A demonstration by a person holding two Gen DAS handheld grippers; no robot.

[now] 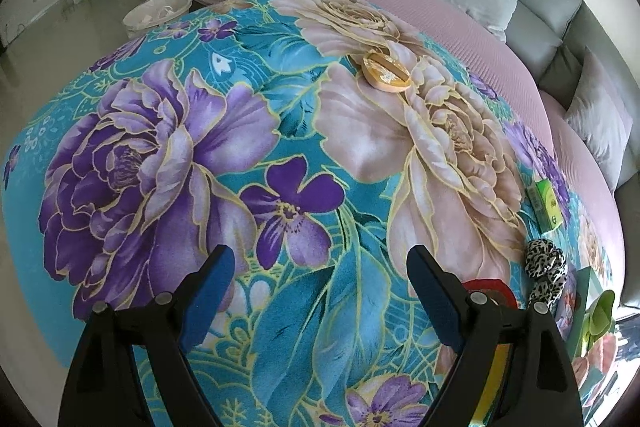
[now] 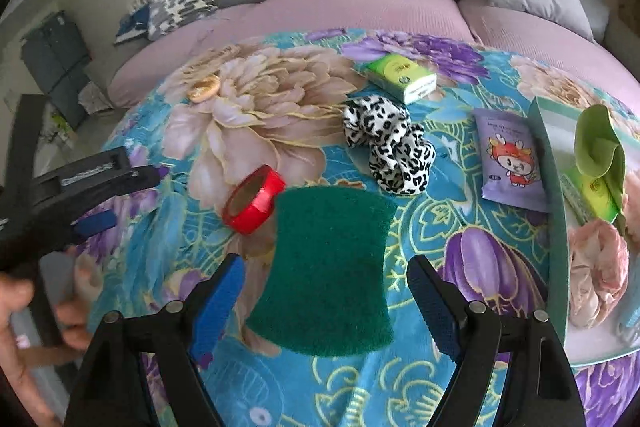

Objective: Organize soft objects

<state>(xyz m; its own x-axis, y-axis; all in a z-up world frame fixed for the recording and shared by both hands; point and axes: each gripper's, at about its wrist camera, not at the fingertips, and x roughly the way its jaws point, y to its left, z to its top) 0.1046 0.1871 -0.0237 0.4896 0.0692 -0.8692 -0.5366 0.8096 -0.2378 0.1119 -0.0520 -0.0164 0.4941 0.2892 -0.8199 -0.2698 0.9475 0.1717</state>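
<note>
Jaws of the right gripper (image 2: 326, 291) stand spread, blue pads clear of the green scouring pad (image 2: 326, 267), which lies flat on the floral blanket (image 2: 320, 379) between them. At eleven o'clock from the pad, touching its corner, a red tape roll (image 2: 253, 205) rests on edge. At one o'clock sits a leopard-print scrunchie (image 2: 386, 147); beyond it, at twelve, a green tissue pack (image 2: 402, 77). At two o'clock lies a purple cartoon packet (image 2: 512, 159), just beside a teal tray (image 2: 554, 187) holding a green cloth (image 2: 600, 151) and a pink cloth (image 2: 598, 271). At nine o'clock the left gripper (image 2: 96, 195) shows, a hand (image 2: 24, 311) on its grip.

In the left wrist view the left gripper (image 1: 320, 291) is also spread, nothing between its pads, over bare blanket (image 1: 280, 147). A round tan item (image 1: 386, 73) lies at twelve o'clock; the scrunchie (image 1: 546, 265) at three.
</note>
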